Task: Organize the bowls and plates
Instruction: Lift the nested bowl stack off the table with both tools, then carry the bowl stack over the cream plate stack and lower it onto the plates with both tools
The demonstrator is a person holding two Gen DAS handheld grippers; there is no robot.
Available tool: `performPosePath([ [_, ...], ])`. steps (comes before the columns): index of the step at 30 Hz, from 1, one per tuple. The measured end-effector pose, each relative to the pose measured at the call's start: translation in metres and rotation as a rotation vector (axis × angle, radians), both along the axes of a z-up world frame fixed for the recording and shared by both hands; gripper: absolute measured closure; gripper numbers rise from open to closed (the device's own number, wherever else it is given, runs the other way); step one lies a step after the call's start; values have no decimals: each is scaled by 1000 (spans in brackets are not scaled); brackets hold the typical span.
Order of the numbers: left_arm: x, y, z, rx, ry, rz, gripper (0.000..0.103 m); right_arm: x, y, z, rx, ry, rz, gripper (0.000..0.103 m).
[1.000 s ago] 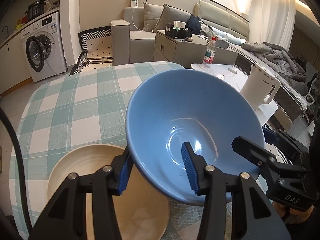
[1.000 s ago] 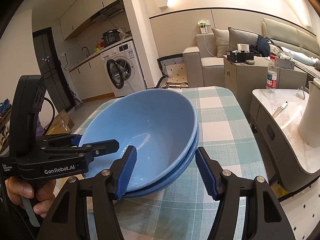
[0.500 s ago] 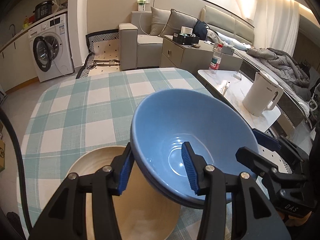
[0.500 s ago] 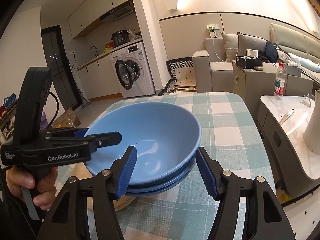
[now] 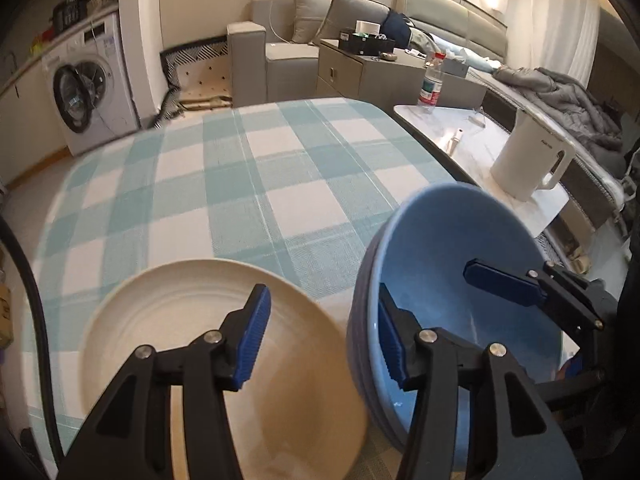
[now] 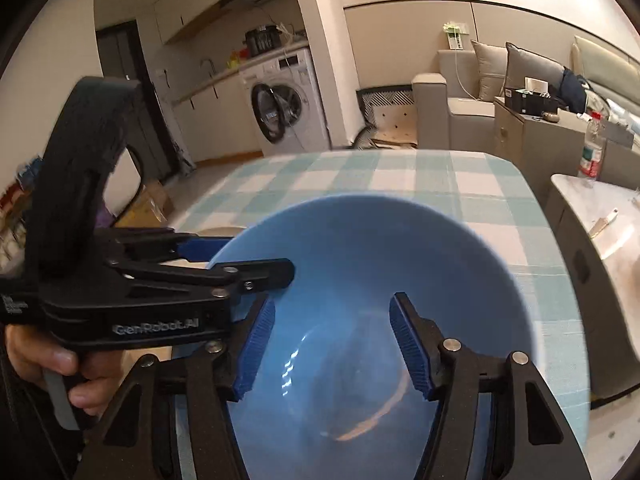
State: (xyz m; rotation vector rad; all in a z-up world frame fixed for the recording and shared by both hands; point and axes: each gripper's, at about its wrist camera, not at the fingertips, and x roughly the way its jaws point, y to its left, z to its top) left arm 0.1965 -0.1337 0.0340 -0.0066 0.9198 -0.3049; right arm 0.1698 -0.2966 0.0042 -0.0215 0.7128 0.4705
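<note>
Two blue bowls [image 5: 436, 264] sit nested one inside the other on the checked surface [image 5: 248, 184], and the upper one holds nothing but glare. The left gripper [image 5: 324, 336] has just been opening its jaws: they stand released, with the stack's near rim between them, the right pad inside the upper bowl and the left pad out over the cream plate [image 5: 180, 320], neither visibly pressing. That single plate lies just left of the bowls, under the left jaw, empty. The right gripper [image 6: 332, 344] hovers with both pads inside the top bowl's hollow, jaws apart and gripping nothing; whether a pad brushes the inner wall is hard to judge through the blur. Beyond the jaws to the right, one white kettle [image 5: 528, 160] and one water bottle [image 5: 431, 84] stand on a separate pale side table [image 5: 472, 152].
</note>
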Motion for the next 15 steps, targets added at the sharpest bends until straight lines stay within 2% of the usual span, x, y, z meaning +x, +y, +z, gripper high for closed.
performPosePath([
  [2, 1, -2, -5, 12, -2, 13, 50, -1, -4, -1, 32, -6, 12, 46],
  [7, 1, -2, -10, -5, 7, 16, 54, -11, -12, 5, 25, -20, 1, 45],
  [9, 1, -2, -12, -7, 17, 12, 57, -19, -24, 10, 53, -27, -11, 41],
  [11, 1, -1, -15, -5, 28, 13, 59, -23, -35, 16, 49, -37, -40, 30],
  [15, -1, 1, -18, -20, 39, 5, 62, -28, -59, 27, 57, -47, -88, 25],
])
